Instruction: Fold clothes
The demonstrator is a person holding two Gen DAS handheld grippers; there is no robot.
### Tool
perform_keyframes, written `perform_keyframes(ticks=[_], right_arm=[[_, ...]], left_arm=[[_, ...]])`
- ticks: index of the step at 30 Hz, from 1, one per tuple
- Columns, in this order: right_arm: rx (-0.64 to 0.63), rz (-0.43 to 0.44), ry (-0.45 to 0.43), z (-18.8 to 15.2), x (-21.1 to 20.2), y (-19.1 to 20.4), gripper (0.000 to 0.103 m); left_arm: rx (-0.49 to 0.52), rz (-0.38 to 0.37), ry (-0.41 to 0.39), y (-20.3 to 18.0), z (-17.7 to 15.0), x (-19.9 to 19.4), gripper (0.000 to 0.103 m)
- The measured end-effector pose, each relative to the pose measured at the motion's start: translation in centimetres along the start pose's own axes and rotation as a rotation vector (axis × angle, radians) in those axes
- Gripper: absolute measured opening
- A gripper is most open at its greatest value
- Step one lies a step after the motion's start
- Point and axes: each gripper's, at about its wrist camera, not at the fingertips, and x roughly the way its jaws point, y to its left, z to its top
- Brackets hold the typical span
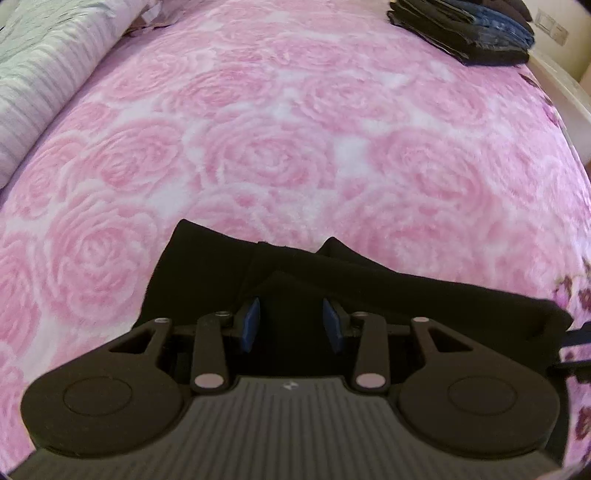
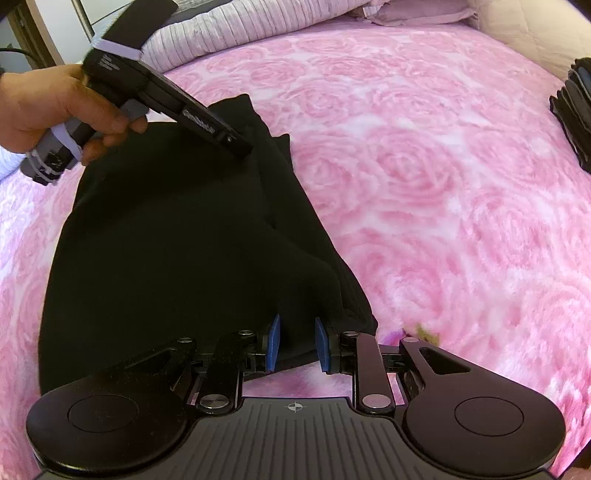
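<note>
A black garment (image 1: 221,266) (image 2: 166,240) lies partly folded on the pink rose bedspread (image 1: 295,147) (image 2: 443,184), with layered edges along its right side. My left gripper (image 1: 293,325) points steeply down at the garment's far corner and is shut on a raised fold of black cloth between its blue pads (image 1: 253,325). From the right wrist view a hand (image 2: 55,107) holds that left gripper (image 2: 236,146), its tip on the cloth. My right gripper (image 2: 297,343) is shut on the garment's near right corner, and pink bedspread shows just below the pinched edge.
A stack of folded dark clothes (image 1: 469,33) (image 2: 576,110) sits at the bed's far right corner. A striped pale quilt (image 1: 40,74) (image 2: 240,26) runs along the far left side. A beige bed frame (image 1: 561,92) borders the right edge.
</note>
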Motion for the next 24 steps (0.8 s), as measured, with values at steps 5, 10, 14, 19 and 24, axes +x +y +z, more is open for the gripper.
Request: perform_keyframes(ticks=[5, 10, 14, 19, 24], right_arm=[[0.021, -0.024, 0.026, 0.4, -2.5, 0.3, 0.024], [-0.053, 0.003, -0.048, 0.8, -3.6, 2.1, 0.024], [-0.087, 0.019, 0.004, 0.9, -0.1, 2.1, 0.024], [-0.017, 0.04, 0.036, 1.2, -1.0, 0.7, 0.025], [-0.006, -0.001, 0.076, 0.0, -4.3, 1.1, 0.045]], left_arm=[[-0.091, 0.025, -0.005, 0.1, -1.3, -4.8, 0.037], [-0.113, 0.002, 0.049, -1.7, -5.2, -6.2, 0.037], [-0.075, 0.014, 0.093, -3.2, -7.0, -3.3, 0.039], [-0.084, 0.037, 0.095, -3.2, -6.6, -5.3, 0.039], [-0.101, 0.058, 0.079, -4.0, -8.2, -10.2, 0.053]])
